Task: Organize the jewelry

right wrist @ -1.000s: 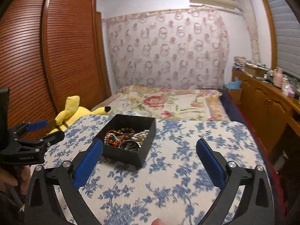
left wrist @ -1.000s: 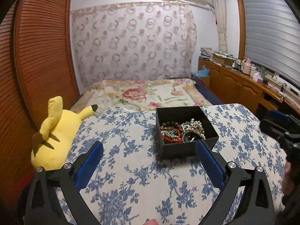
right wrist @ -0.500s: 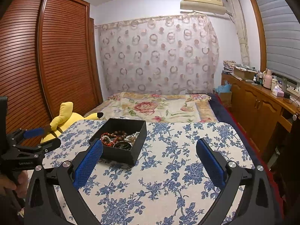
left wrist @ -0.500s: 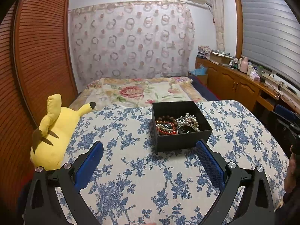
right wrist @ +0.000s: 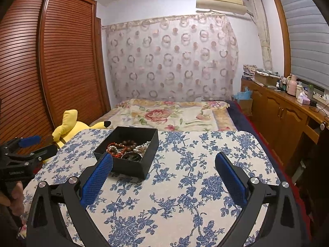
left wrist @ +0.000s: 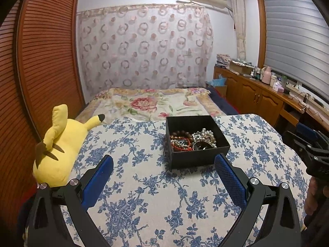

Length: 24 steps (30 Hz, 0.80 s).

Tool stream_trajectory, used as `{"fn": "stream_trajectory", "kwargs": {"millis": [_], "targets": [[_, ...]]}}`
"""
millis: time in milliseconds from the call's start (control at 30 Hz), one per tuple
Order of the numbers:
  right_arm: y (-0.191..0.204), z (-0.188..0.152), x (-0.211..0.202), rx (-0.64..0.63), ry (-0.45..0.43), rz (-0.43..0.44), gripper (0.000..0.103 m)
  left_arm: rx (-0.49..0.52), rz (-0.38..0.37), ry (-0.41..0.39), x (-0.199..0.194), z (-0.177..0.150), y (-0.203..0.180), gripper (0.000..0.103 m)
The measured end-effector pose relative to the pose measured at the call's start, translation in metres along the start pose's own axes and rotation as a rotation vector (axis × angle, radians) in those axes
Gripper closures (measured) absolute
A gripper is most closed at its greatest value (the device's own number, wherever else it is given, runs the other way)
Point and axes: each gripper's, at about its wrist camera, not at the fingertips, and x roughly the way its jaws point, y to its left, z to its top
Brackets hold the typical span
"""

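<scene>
A black box [left wrist: 196, 140] stands on the bench [left wrist: 144, 185], which is covered by a cloth with blue flowers, and all the jewelry that can be seen lies inside it as one mixed heap: a dark brown bead bracelet [left wrist: 181, 134] at about 11 o'clock in the box, a red bead string [left wrist: 182, 147] at about 7 o'clock, a pearl strand [left wrist: 205, 134] at about 2 o'clock, and a dark bangle [left wrist: 202, 144] at about 5 o'clock. The left gripper [left wrist: 164, 177] is held wide open over the cloth and has nothing between its fingers; the box is at 12 o'clock from it, a little to the right. The right gripper [right wrist: 164, 177] is also wide open and empty, with the box at about 11 o'clock from it, just behind its left finger. A yellow plush toy [left wrist: 59, 148] lies at the left edge of the bench, at 9 o'clock from the box. No piece lies on the cloth, so this picture fits both a heap which waits for sorting and pieces which are already gathered in the box. If a piece must be taken out, I think it is best that one gripper holds the box wall steady, and the other takes only one strand from the top, lifting slowly, because the strings seem to be tangled together.
</scene>
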Motion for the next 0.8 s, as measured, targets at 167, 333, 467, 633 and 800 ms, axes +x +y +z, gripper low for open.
{"fn": "stream_trajectory", "kwargs": {"millis": [167,333,467,633,800], "targets": [[-0.0006,-0.0001,0.0003,-0.001,-0.001,0.001,0.002,0.001,0.000,0.000,-0.0007,-0.0004,-0.0002,0.008],[0.0003,0.0002,-0.0001,0.000,-0.001,0.001,0.002,0.005,-0.001,-0.003,-0.0023,0.0011,-0.0018,0.008],[0.0003,0.0002,0.0000,-0.001,0.000,0.000,0.002,0.005,-0.003,-0.005,-0.0033,0.0013,-0.0024,0.008],[0.0001,-0.0002,0.0002,0.001,-0.001,0.001,0.002,0.005,-0.002,-0.006,-0.0034,0.0011,-0.0025,0.008],[0.0000,-0.0003,0.0002,0.001,-0.001,0.002,0.002,0.006,-0.001,-0.006,-0.0034,0.0007,-0.0027,0.008]]}}
